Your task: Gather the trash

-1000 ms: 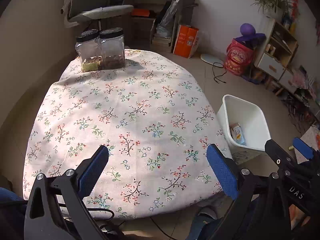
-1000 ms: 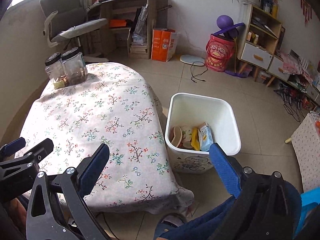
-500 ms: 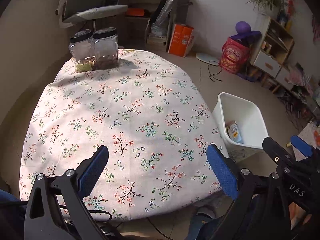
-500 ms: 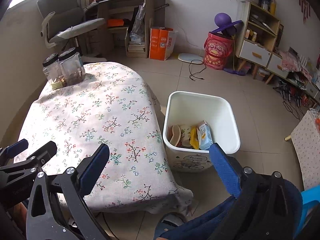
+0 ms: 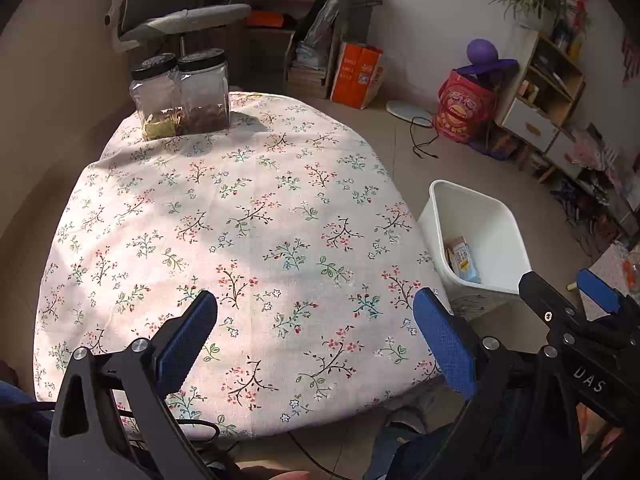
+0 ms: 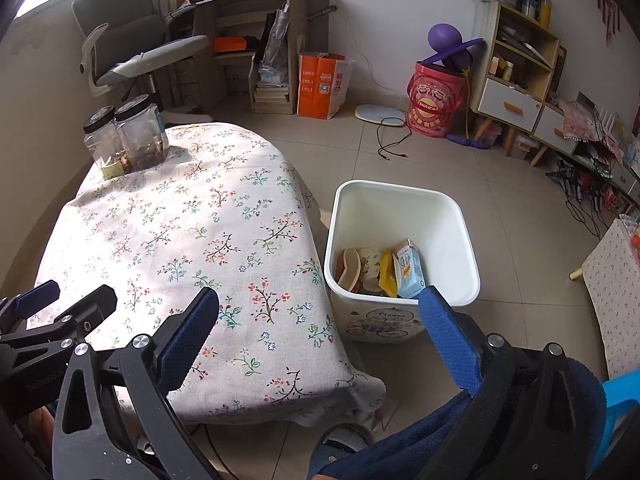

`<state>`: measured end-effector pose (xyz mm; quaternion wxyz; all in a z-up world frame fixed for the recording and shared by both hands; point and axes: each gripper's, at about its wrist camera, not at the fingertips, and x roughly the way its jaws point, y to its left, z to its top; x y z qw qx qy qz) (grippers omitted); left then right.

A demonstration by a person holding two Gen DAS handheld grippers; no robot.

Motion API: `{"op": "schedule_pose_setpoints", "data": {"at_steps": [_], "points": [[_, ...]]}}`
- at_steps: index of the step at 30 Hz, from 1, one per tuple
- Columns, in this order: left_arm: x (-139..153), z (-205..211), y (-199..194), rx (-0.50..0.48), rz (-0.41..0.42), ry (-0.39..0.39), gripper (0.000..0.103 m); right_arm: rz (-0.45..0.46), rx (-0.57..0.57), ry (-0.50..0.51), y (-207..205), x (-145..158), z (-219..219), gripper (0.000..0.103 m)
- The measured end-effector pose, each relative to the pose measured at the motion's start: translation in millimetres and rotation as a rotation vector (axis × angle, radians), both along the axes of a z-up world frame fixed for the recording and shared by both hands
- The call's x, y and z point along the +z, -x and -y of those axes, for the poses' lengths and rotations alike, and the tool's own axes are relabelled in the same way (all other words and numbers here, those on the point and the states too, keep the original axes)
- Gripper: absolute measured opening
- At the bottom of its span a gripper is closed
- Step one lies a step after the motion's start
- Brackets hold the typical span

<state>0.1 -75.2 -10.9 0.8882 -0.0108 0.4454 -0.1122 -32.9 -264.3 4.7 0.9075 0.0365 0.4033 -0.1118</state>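
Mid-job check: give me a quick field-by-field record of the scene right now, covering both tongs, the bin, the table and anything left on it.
left tongs: open, empty, above the near edge of the table
right tongs: open, empty, between table edge and bin
trash bin: white, on the floor right of the table, upright
bin contents: blue carton, yellow wrapper, paper cup
table: floral cloth, no loose trash visible
on table: two black-lidded jars at the far left corner, side by side
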Motion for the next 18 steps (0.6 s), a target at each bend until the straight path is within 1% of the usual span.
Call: {"op": "schedule_pose_setpoints", "data": {"at_steps": [18], "points": [[0.0,1.3,-0.4,-0.009,-0.004,0.001,0.096,-0.001,0.002,-0.001,-0.1,0.3,1.7,0.096]]}}
